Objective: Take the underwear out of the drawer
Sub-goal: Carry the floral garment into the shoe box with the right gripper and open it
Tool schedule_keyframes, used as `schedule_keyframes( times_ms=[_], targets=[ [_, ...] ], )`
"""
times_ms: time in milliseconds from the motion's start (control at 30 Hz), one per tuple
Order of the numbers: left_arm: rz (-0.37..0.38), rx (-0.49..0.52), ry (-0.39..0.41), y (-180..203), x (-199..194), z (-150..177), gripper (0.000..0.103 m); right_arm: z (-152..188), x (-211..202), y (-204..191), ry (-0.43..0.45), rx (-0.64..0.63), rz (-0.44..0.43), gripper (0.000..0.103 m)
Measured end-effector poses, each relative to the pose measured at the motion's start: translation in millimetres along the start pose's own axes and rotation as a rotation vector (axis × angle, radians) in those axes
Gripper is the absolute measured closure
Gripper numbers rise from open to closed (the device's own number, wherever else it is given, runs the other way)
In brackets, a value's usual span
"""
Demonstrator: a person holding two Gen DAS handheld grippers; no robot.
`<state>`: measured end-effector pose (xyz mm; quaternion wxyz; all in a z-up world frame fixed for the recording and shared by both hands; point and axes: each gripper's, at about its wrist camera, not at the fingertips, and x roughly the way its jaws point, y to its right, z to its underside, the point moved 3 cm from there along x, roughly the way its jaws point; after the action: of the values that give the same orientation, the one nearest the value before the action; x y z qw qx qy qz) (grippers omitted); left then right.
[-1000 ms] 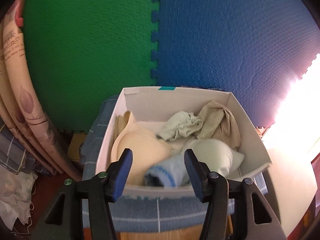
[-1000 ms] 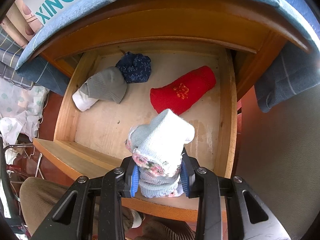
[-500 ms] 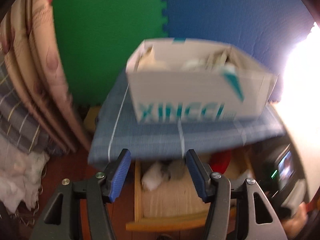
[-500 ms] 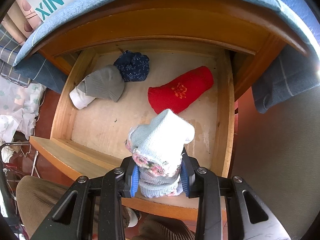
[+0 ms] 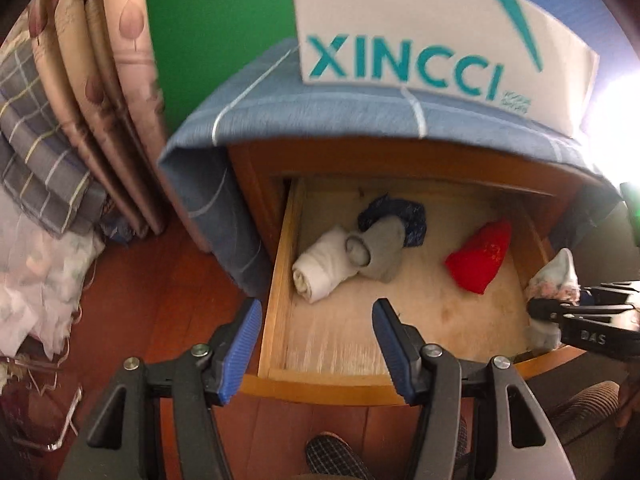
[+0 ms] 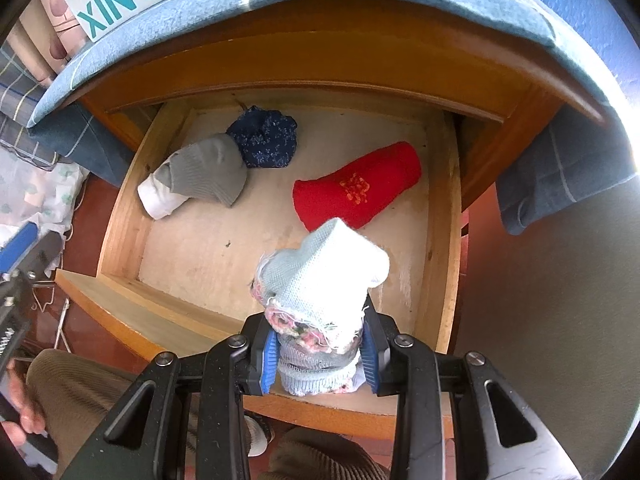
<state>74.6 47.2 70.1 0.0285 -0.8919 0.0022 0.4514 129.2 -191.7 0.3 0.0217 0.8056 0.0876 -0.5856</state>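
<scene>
The pale blue knitted roll (image 6: 324,280) stands on end in the right gripper (image 6: 320,354), its long axis running from the pads toward twelve o'clock, clamped at its lower end above the front right corner of the open drawer (image 6: 120,208). Inside lie a red roll (image 6: 356,190) with an orange emblem, slanted toward two o'clock, a grey-and-white roll (image 6: 196,178) at ten o'clock and a dark blue bundle (image 6: 266,140) touching it — above, a white box (image 5: 440,28) reads "XINCCI" in teal. The left gripper (image 5: 316,344) tilts down over the drawer's front left corner — half open, empty.
</scene>
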Motion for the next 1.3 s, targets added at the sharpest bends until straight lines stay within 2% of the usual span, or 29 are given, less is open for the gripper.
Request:
schedule_keyframes(
  times_ms=[267,433,600,767,967,1133,1300],
  targets=[
    [-0.008,-0.039,0.013,-4,5,3,0.044,-1,-19,-3,0.055,-0.001,-0.036,0.071],
    [0.027,-0.097,0.008,-15,7,2,0.044,-1,-40,-4,0.082,0.004,-0.067,0.071],
    [0.071,-0.198,0.010,-32,7,3,0.044,-2,-67,-2,0.113,0.018,-0.095,0.071],
    [0.088,-0.234,0.011,-37,8,4,0.044,-14,-104,-4,0.163,0.001,-0.098,0.071],
    [0.091,-0.232,0.016,-36,8,3,0.044,-47,-169,-13,0.262,-0.040,-0.105,0.071],
    [0.093,-0.237,0.019,-37,7,4,0.044,-92,-234,-23,0.374,-0.062,-0.119,0.071],
    [0.089,-0.230,0.024,-35,7,4,0.044,-147,-279,-33,0.485,-0.070,-0.085,0.071]
  ],
)
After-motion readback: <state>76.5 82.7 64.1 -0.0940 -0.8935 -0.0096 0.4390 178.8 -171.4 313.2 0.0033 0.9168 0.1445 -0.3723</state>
